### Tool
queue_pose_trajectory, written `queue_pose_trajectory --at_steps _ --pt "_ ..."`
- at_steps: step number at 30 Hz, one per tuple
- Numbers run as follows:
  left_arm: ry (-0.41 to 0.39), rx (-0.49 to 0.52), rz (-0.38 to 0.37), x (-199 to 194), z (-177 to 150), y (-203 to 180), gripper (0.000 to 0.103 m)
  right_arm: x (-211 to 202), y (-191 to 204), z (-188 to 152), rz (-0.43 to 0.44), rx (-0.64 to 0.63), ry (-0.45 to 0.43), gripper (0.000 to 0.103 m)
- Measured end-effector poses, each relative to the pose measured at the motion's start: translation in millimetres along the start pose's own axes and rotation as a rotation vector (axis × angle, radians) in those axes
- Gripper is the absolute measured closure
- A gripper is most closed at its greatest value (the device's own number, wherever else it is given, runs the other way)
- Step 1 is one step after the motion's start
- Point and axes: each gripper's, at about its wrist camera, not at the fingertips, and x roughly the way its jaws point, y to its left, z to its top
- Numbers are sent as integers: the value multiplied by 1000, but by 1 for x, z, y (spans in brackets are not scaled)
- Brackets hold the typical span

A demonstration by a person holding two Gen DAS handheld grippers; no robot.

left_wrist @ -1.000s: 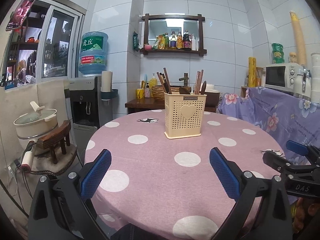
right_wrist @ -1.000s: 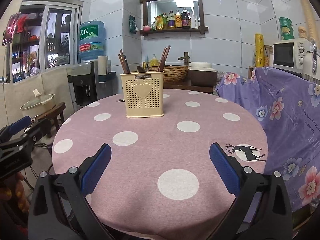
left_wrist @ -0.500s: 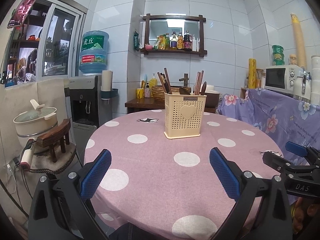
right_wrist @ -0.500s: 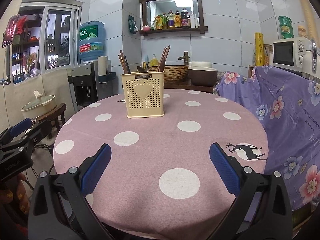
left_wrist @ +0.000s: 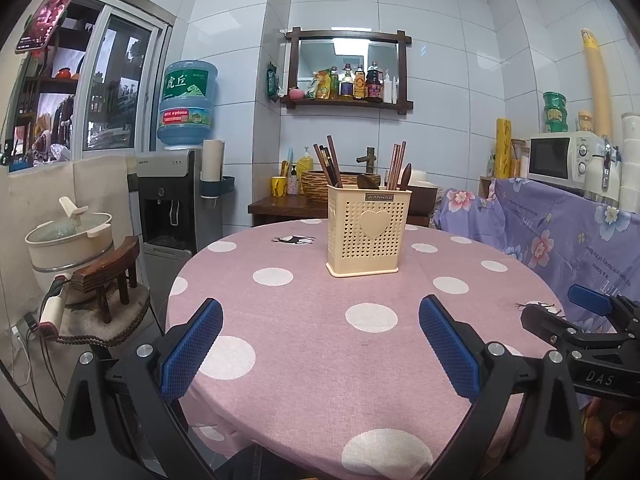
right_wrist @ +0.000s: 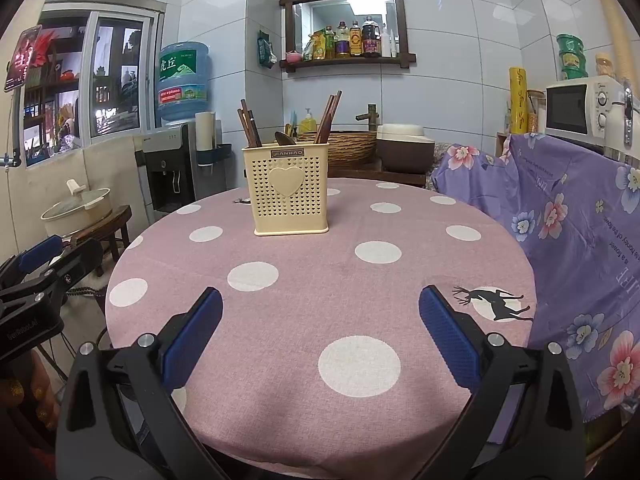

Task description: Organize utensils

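We are seeing an evenly lit indoor room in both views, with cool light falling from overhead. A ceiling lamp is glaring in the wall mirror. Shadows on the surface are lying soft and faint. Fisheye distortion is bending the tiled walls, and dark corners are framing each sharp picture.

White tiled walls. Wooden shelf with bottles at 12, window and water dispenser at 10, microwave at 2. Round polka-dot tabletop centre.
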Motion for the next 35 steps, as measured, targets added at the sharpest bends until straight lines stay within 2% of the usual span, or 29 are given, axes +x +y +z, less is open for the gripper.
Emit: queue_pose_trajectory --at_steps 4,13,35 --pt "-4 4 20 0 0 -1 5 0 1 -1 0 -1 3 6" --pt "14 -33 16 3 1 4 5 0 0 -1 0 -2 6 6" --pt "27 15 56 7 0 1 5 2 3 -2 1 -1 18 6"
